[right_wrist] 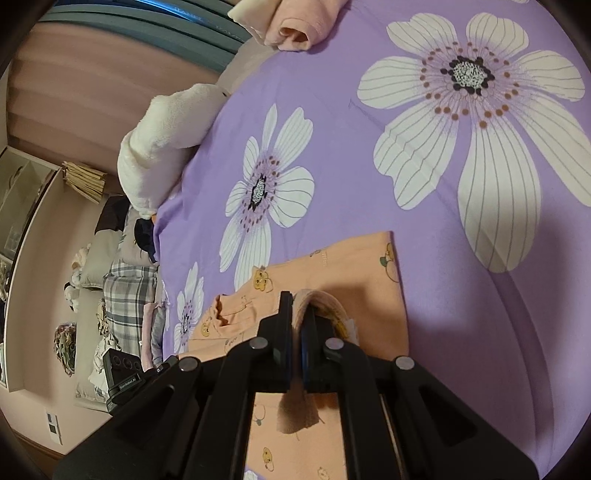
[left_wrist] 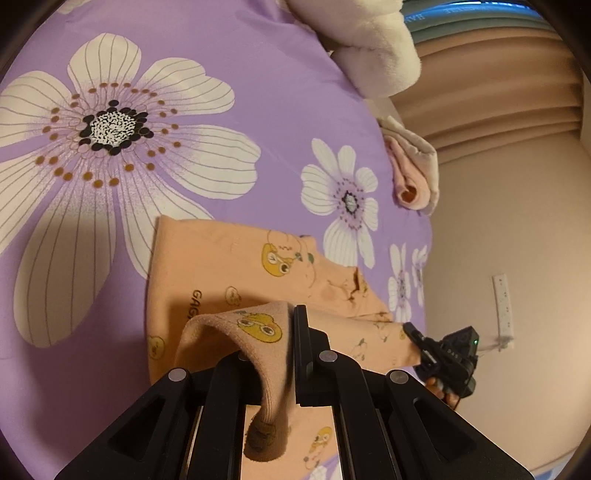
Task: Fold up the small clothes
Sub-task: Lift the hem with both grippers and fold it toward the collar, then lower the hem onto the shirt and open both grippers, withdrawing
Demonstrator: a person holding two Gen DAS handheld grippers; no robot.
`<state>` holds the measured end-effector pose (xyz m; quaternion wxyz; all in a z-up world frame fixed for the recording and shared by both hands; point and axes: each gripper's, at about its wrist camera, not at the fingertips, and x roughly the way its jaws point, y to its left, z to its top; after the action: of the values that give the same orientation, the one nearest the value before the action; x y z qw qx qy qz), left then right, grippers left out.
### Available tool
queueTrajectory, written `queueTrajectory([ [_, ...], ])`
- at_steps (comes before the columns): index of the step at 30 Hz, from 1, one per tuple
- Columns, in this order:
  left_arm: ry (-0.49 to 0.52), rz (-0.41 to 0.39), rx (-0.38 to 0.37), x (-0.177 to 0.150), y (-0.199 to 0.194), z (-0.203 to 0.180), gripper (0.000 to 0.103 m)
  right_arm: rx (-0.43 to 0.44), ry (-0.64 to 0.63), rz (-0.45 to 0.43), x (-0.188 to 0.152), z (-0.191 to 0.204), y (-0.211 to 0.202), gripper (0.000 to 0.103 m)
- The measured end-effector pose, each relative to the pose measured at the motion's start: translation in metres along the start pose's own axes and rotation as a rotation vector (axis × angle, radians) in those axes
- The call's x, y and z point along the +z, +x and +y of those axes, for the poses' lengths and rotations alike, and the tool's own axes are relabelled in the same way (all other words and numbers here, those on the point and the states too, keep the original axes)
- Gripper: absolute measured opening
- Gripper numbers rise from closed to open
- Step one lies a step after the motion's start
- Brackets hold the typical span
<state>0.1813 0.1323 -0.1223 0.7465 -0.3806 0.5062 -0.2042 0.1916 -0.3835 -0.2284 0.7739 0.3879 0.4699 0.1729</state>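
A small orange garment (left_wrist: 236, 266) with yellow cartoon prints lies on the purple flowered bedsheet (left_wrist: 258, 92). My left gripper (left_wrist: 273, 332) is shut on one edge of it, the cloth draped over the left finger and lifted off the sheet. My right gripper (right_wrist: 299, 314) is shut on another edge of the same garment (right_wrist: 354, 280), a fold bunched between its fingers. The right gripper also shows in the left wrist view (left_wrist: 443, 350) at the garment's far corner. The left gripper's body shows in the right wrist view (right_wrist: 125, 376).
A folded pink cloth (left_wrist: 413, 173) and a cream fleece bundle (left_wrist: 373, 44) lie at the bed's edge; both show in the right wrist view too, pink cloth (right_wrist: 291, 26), fleece (right_wrist: 162, 144). Beside the bed are plaid bedding (right_wrist: 125, 295), a shelf (right_wrist: 22, 221) and curtains.
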Motion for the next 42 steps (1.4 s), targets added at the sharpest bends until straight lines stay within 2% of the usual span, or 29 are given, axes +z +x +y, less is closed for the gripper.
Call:
queueTrajectory([
  [14,-0.047,0.050,0.021,0.006,0.009,0.012,0.000,-0.009,0.036,0.045,0.004,-0.007,0.009,0.008],
  [18,-0.038,0.066,0.018,0.003,0.002,0.012,0.000,0.017,0.033,0.049,0.001,-0.005,0.001,0.029],
  [19,-0.032,0.068,0.018,0.002,0.000,0.011,0.000,0.024,0.028,0.048,-0.001,-0.004,-0.002,0.030],
  [25,-0.008,0.094,0.027,-0.005,-0.007,0.006,0.000,0.015,-0.028,0.075,-0.014,0.003,-0.011,0.030],
  [28,-0.020,0.082,0.051,-0.006,-0.011,0.007,0.024,0.009,-0.041,0.086,-0.020,0.004,-0.011,0.030],
  [29,-0.029,0.069,0.055,-0.005,-0.014,0.009,0.036,0.003,-0.041,0.089,-0.021,0.004,-0.010,0.029],
  [30,-0.037,0.057,0.051,-0.005,-0.016,0.009,0.040,-0.002,-0.042,0.093,-0.022,0.004,-0.009,0.025],
  [31,-0.045,0.047,0.039,-0.004,-0.018,0.010,0.040,-0.007,-0.048,0.093,-0.023,0.004,-0.008,0.016],
  [34,-0.048,0.037,0.010,-0.003,-0.024,0.006,0.040,-0.025,-0.066,0.078,-0.023,0.009,-0.007,0.009],
  [38,-0.030,0.060,-0.011,-0.009,-0.025,0.000,0.040,-0.021,-0.061,0.065,-0.020,0.012,-0.006,0.008],
  [41,-0.024,0.068,0.011,-0.016,-0.024,0.002,0.040,-0.012,-0.065,0.062,-0.021,0.013,-0.008,0.008],
  [42,-0.024,0.065,0.031,-0.018,-0.024,0.004,0.036,-0.009,-0.065,0.064,-0.022,0.014,-0.009,0.008],
])
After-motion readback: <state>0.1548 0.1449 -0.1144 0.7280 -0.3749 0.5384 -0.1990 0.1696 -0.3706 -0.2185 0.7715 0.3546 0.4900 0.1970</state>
